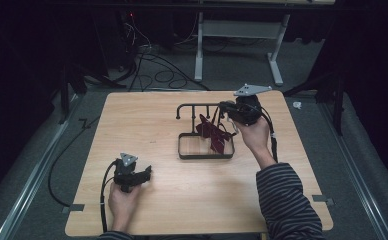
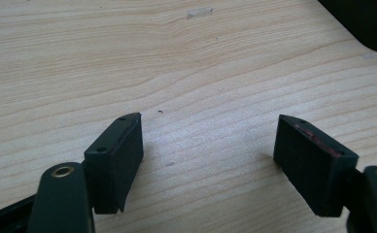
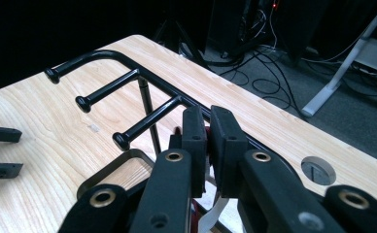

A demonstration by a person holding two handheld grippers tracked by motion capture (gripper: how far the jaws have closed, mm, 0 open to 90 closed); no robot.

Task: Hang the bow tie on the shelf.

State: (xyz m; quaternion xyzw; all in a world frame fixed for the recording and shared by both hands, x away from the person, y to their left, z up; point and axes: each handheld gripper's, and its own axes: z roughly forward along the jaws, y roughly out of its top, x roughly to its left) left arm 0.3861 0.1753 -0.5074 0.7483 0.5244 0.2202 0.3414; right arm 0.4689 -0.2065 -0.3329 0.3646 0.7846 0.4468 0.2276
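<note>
A black metal rack (image 1: pixel 197 106) with three short pegs stands on a rectangular base (image 1: pixel 204 155) at the table's middle right. A dark red cloth piece (image 1: pixel 213 134) hangs down over that base. My right gripper (image 1: pixel 222 107) is at the rack's top bar, shut on the upper end of the cloth. In the right gripper view the jaws (image 3: pixel 208 121) are pressed together, with a sliver of red cloth (image 3: pixel 206 131) between them and the pegs (image 3: pixel 128 77) just beyond. My left gripper (image 1: pixel 147 173) rests low at the front left, its jaws (image 2: pixel 208 145) open over bare wood.
The wooden table (image 1: pixel 147 125) has bare room on its left half and front. A round cable hole (image 3: pixel 317 170) sits near the far right corner. Cables and a white desk frame (image 1: pixel 232 30) lie on the floor behind the table.
</note>
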